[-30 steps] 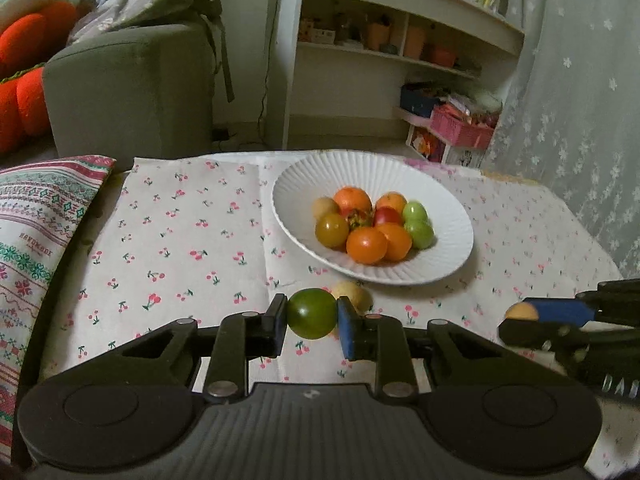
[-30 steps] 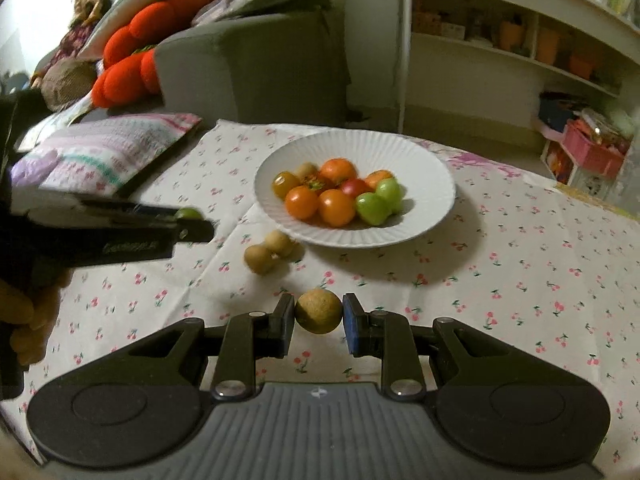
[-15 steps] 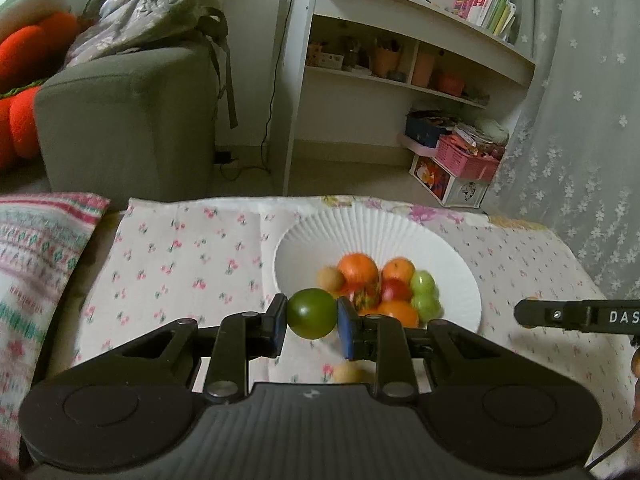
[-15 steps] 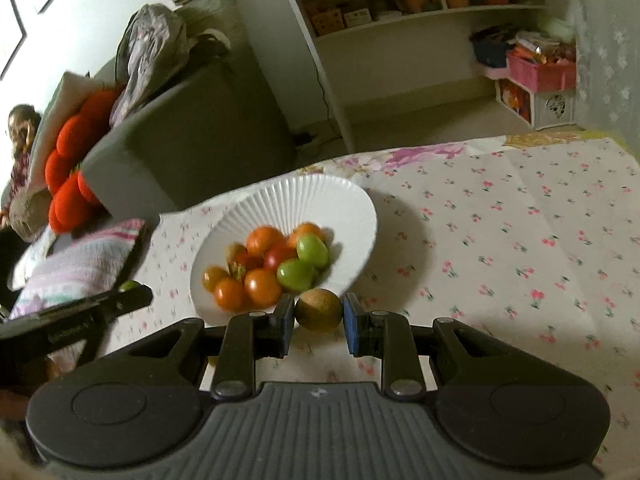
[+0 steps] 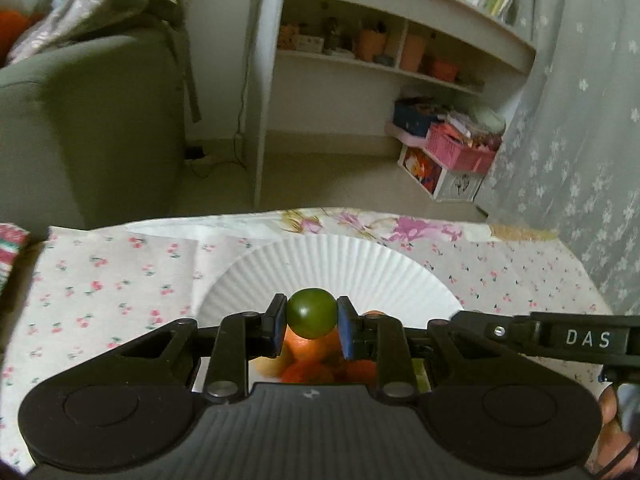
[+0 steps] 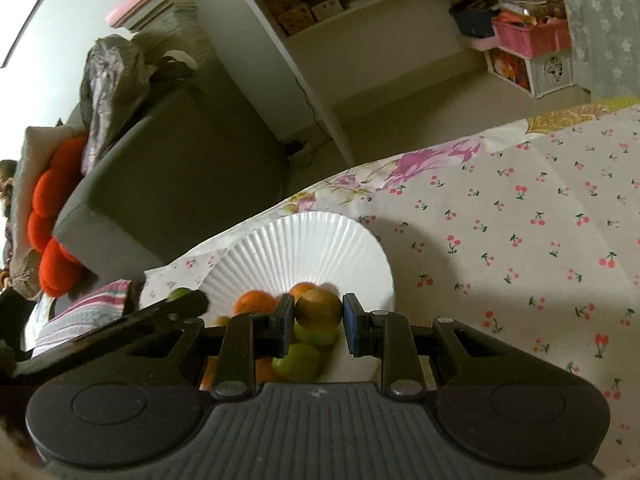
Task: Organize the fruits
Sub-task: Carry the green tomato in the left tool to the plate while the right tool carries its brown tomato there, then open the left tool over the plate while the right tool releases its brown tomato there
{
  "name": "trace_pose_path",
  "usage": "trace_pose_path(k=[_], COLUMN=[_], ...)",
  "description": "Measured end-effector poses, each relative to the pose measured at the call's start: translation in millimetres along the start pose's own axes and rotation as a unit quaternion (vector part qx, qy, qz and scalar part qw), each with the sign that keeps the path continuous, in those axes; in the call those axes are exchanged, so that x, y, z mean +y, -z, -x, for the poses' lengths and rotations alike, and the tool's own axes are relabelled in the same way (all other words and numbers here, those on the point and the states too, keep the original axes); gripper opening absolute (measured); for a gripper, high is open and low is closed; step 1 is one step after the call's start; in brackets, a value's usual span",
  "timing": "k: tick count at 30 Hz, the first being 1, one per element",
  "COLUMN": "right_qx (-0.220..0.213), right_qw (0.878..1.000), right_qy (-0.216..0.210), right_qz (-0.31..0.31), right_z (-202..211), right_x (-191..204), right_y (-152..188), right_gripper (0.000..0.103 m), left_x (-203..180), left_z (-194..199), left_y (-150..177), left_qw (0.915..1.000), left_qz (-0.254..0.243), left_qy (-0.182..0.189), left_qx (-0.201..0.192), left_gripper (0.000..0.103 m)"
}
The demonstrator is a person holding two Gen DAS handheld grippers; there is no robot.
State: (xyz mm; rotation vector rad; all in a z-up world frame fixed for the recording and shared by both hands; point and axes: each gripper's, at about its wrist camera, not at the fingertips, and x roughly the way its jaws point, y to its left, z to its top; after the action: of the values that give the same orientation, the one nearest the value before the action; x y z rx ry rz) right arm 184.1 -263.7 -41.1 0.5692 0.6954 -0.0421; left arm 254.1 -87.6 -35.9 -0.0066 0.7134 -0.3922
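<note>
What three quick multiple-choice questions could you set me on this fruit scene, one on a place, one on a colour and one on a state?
1. Where is the white plate?
A. on the flowered tablecloth
B. on the shelf
C. on the sofa

2. What colour is the fruit in the left gripper?
A. red
B. green
C. purple

3. How is the right gripper at this moment?
A. wide open and empty
B. lying on the floor
C. shut on a brownish round fruit

Answers:
1 A: the plate's rim rests on the cherry-print cloth in both views.
2 B: the green fruit sits pinched between the pads, above the orange fruit on the plate.
3 C: both pads press the fruit's sides over the plate.
</note>
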Motion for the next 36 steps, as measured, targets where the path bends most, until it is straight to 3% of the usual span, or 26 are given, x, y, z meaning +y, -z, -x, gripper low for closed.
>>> trace_pose_path(k=[9,19,28,36], right_qx=[0.011,0.007,-0.004,-0.014], right_qw=[1.000,0.999,0.999,0.999], right_qy=[0.011,0.008,0.005,0.018], right_qz=[-0.014,-0.038,-0.054,-0.028], right_z=[-12.0,-7.8,6.8,21.5], right_x=[-2.0,-9.4,-10.7,1.0], right_y=[2.0,-3.2,-10.4,-12.7], right_gripper=[0.023,0.026,0.026,0.028], left_x=[-9.2,-9.3,9.9,25.6], left_z=[-27.6,-22.3,1.1,28.7], left_y=[-1.0,-4.4,-9.2,-1.0], left_qw=[0.9998,0.9994,0.9999,0.9993], left_qz=[-0.019,-0.031,-0.009,0.008], left_qy=[-0.008,-0.011,-0.008,-0.035], left_qx=[0.007,0.005,-0.002,0.002], left_gripper=[0.024,0.026,0.037,0.048])
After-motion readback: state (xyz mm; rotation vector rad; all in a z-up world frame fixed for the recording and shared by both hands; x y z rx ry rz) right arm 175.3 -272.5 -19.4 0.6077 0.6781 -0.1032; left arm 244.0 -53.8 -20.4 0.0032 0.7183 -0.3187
